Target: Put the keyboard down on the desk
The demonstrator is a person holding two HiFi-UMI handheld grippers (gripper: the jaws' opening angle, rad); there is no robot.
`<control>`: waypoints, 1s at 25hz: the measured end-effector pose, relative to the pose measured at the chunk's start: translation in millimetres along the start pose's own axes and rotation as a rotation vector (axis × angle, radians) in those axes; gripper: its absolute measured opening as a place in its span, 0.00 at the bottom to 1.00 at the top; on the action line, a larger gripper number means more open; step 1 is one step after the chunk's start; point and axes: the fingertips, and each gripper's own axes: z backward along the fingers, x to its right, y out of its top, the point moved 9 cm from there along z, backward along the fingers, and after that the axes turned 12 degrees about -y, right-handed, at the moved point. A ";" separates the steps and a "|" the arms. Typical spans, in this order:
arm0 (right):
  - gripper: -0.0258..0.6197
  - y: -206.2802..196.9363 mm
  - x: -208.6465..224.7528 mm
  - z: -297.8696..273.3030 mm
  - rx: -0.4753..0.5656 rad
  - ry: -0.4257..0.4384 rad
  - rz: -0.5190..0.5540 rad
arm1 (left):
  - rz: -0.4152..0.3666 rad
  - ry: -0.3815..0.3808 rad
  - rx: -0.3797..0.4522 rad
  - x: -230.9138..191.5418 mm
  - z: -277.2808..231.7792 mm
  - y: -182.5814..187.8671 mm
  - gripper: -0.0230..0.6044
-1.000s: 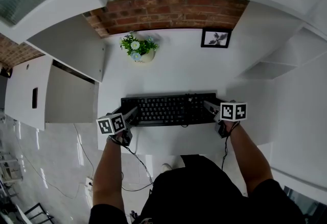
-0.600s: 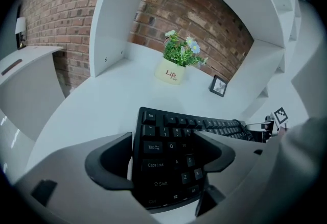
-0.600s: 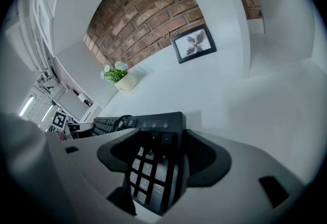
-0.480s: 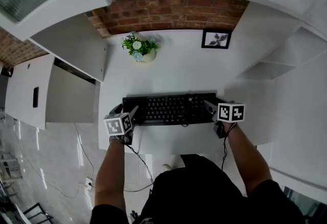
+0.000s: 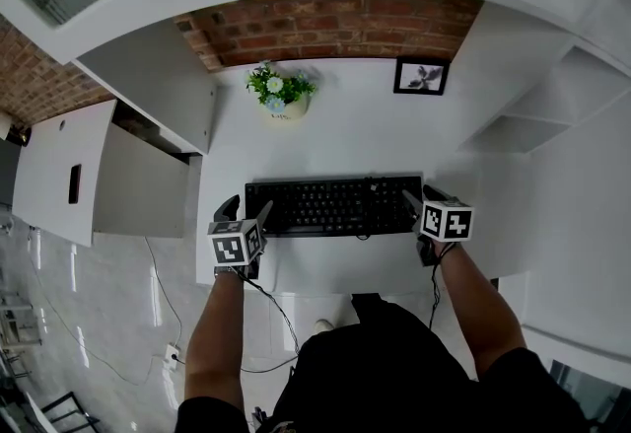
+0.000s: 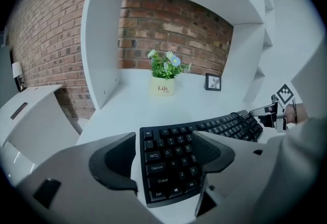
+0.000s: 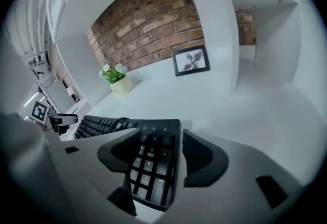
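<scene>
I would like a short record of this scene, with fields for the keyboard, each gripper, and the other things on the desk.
Keyboard: black keyboard, lying flat on the white desk, near its front edge.
Left gripper: jaws apart, astride the keyboard's left end.
Right gripper: jaws apart, astride the number-pad end.
Behind keyboard: potted plant and framed picture, both near the brick wall.
Task state: keyboard appears set down.

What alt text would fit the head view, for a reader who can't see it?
From above: a black keyboard on a white desk, with the left gripper and the right gripper open around its two ends. A potted plant and a small picture frame stand behind it, before a brick wall.
</scene>
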 end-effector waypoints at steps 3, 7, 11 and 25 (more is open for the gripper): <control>0.34 4.3 -3.3 13.7 0.069 -0.032 0.037 | -0.002 -0.016 0.039 5.5 10.5 1.5 0.61; 0.07 11.6 -17.1 39.8 0.163 -0.038 0.079 | -0.024 -0.047 0.105 19.8 31.3 8.3 0.55; 0.07 12.6 -39.3 65.0 0.235 0.028 0.103 | -0.052 -0.058 0.185 34.2 59.6 16.3 0.21; 0.07 -14.8 -108.9 160.7 0.381 0.178 0.044 | -0.132 -0.165 0.364 80.0 160.4 -0.4 0.07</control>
